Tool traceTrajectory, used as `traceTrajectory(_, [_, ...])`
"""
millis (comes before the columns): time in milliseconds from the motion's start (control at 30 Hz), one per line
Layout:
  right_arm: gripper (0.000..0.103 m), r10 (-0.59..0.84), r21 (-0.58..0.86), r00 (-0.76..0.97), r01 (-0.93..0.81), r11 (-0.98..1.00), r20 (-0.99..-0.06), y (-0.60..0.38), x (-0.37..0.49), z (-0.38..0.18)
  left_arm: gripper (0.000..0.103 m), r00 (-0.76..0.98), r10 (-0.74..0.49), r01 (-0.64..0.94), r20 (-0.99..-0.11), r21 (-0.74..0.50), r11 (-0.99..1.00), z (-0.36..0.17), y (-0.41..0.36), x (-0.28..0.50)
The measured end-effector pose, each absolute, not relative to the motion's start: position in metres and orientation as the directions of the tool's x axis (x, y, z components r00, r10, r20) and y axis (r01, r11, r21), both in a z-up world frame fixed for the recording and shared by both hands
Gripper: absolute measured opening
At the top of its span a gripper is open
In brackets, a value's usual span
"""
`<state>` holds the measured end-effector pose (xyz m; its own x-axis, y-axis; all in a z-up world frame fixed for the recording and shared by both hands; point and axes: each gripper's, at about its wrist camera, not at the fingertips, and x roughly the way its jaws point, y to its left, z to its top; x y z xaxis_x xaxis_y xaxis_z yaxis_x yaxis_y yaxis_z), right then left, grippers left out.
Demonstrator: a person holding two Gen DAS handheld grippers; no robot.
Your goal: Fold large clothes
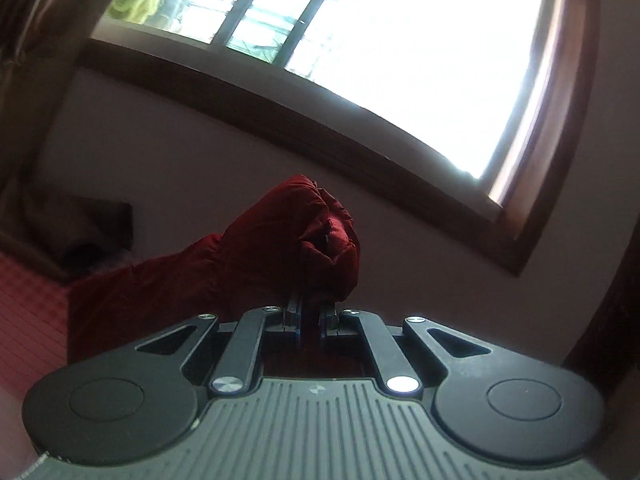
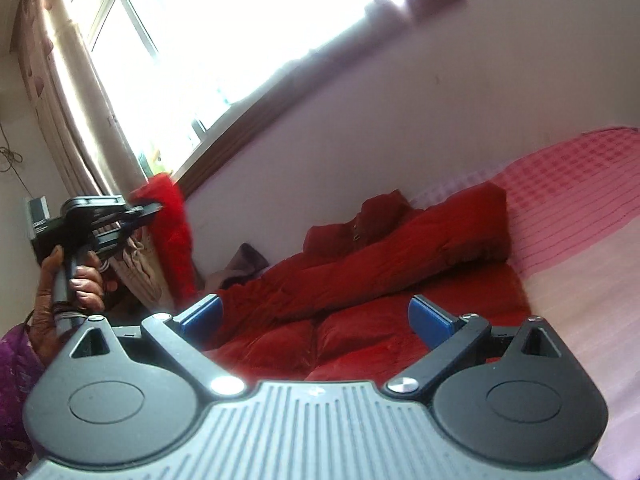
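Red padded coat, velvety and quilted, lay rumpled on the pink checked bed cover, below the window. Most of its bulk sat on the cover in loose heaps, one sleeve-like roll slanting across the top; no flat, squared layer showed anywhere.

Left gripper had its jaws pressed together on a bunched corner of the coat, held up in front of the wall under the window, cloth trailing down toward the bed. From the right wrist view the same tool appeared beside the curtain, gripped by a hand, red cloth hanging from it.

Right gripper hovered over the near part of the coat, blue pads spread wide, nothing between them.

Judgement: early stage. Garment being lifted to straighten; spreading and all folds appeared yet to do.
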<state>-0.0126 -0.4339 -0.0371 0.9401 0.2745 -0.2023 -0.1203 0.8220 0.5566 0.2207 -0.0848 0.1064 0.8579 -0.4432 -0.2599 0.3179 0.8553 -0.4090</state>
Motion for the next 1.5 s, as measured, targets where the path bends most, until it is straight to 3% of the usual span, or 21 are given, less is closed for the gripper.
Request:
traceTrajectory(267, [0.1,0.256,0.578,0.945,-0.095,0.81,-0.204,-0.464,-0.014,-0.051,0.007,0.77,-0.529,0.426,-0.357,-0.329,0.843,0.049,-0.19,0.243])
traceTrajectory(567, [0.1,0.24,0.601,0.949,-0.072,0.796,-0.204,-0.488,-0.017,-0.064,0.007,0.706,-0.538,0.446,-0.461,-0.3,0.843,-0.006,-0.257,0.27])
traceTrajectory(967, [0.1,0.236,0.625,0.95,-0.059,0.778,-0.205,-0.504,-0.018,-0.074,0.013,0.657,-0.525,0.462,-0.541,-0.261,0.847,-0.041,-0.291,0.286])
traceTrajectory(1500, [0.1,0.236,0.611,0.946,-0.054,0.79,-0.222,-0.5,-0.019,-0.072,0.013,0.639,-0.503,0.471,-0.583,-0.22,0.854,-0.073,-0.288,0.28])
